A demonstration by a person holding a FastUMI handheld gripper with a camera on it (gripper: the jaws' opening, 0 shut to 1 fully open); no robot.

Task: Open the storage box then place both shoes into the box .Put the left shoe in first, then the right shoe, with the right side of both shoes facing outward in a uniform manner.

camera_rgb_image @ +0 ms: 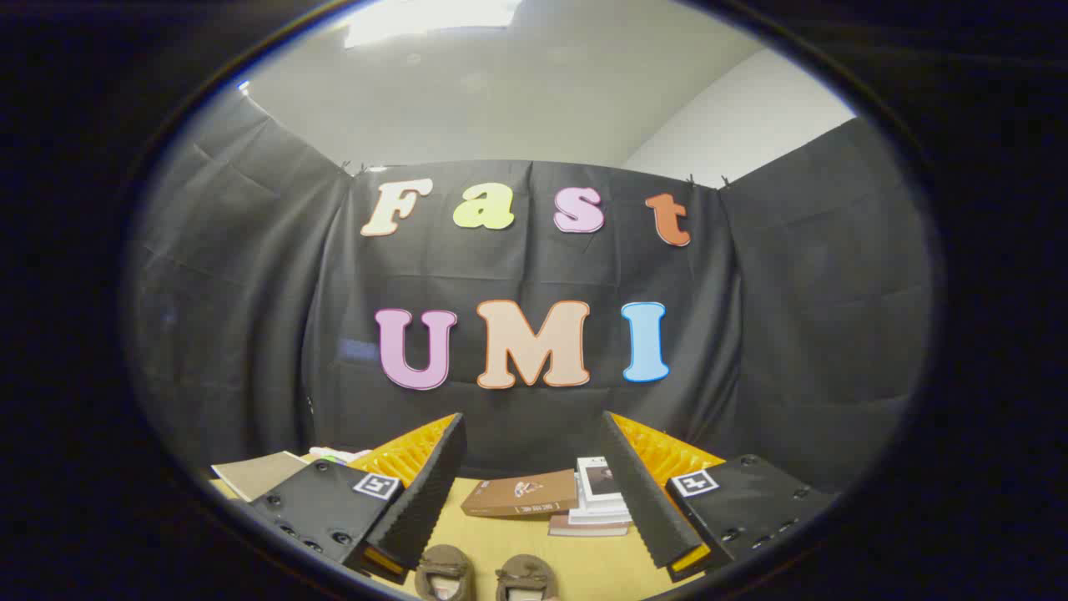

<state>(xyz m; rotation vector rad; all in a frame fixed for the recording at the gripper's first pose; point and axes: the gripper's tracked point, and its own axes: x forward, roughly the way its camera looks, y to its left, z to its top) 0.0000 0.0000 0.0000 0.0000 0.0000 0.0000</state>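
Gripper view: we are holding the gripper (534, 467) wide open and empty above the counter (584, 568), while both shoes (484, 576) are sitting side by side just below and between its fingers.

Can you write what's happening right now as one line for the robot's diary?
gripper: open, holding nothing | shoes: side by side on table, between fingers | books: beyond shoes | shoes not yet picked up
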